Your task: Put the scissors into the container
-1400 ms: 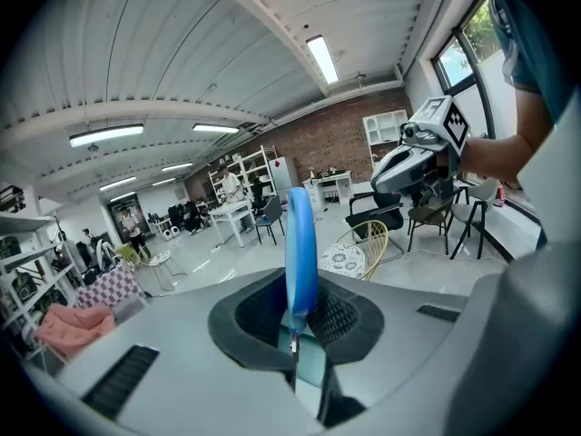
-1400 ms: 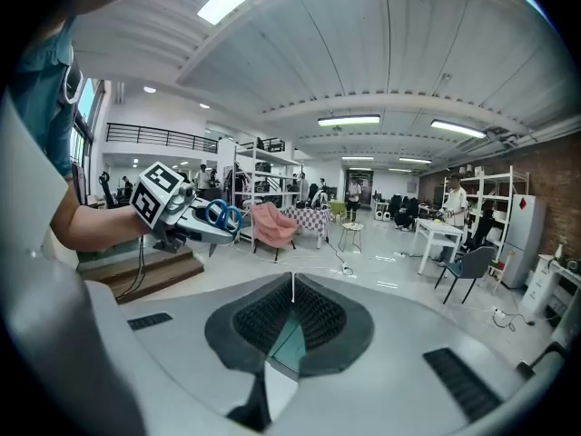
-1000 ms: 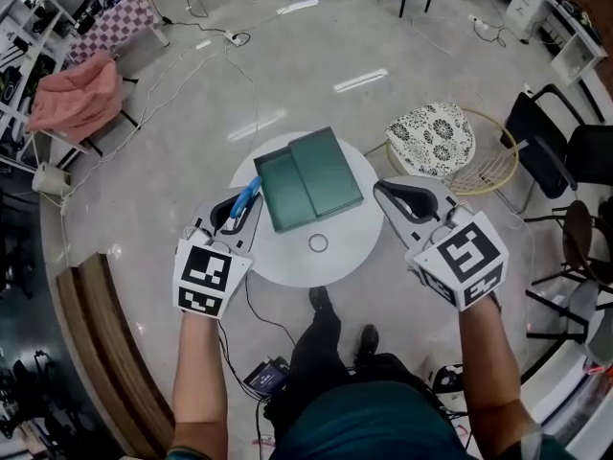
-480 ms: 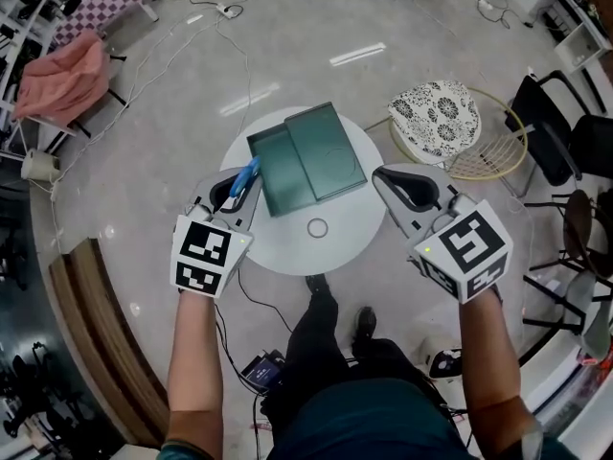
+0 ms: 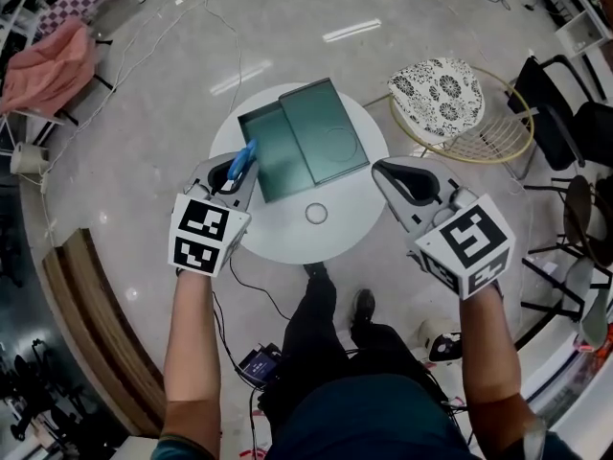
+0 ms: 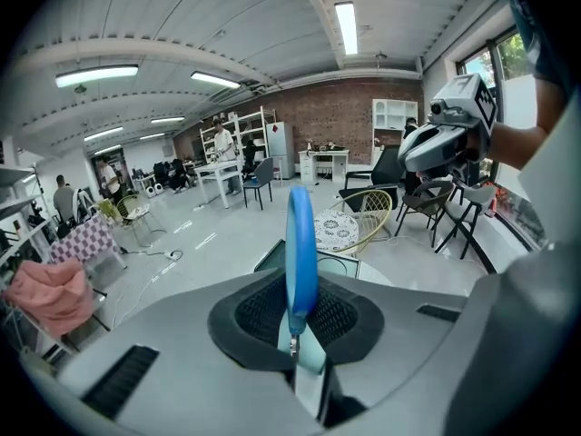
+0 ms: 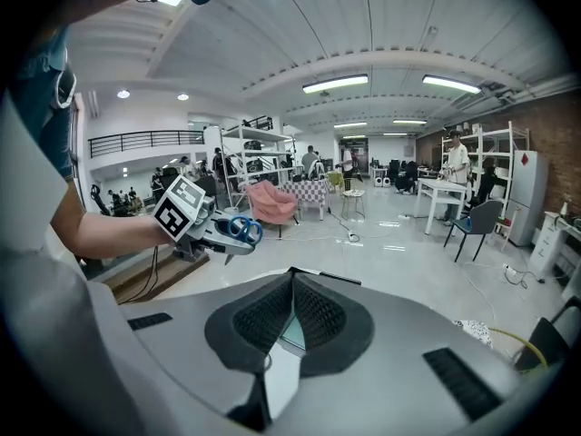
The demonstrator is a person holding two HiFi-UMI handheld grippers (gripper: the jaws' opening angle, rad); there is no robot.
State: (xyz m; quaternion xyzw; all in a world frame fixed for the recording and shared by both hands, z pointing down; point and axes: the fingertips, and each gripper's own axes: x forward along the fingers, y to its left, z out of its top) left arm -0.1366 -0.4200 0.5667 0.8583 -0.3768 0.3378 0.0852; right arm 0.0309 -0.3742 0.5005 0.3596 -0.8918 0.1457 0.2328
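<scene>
Blue-handled scissors [image 5: 241,162], one pair, stood clamped between the jaws of the left gripper [image 5: 233,172], over the near left edge of the one round white table [image 5: 354,228]. One green container [image 5: 302,140] lay open just beyond them. The right gripper [image 5: 395,180] was closed on nothing.

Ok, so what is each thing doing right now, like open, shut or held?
left gripper: shut on the scissors, over the table's edge
scissors: clamped in the left gripper, blue handle loop sticking out past the jaws
right gripper: shut, nothing between its jaws
container: lying open on the round table, scissors not in it yet
</scene>
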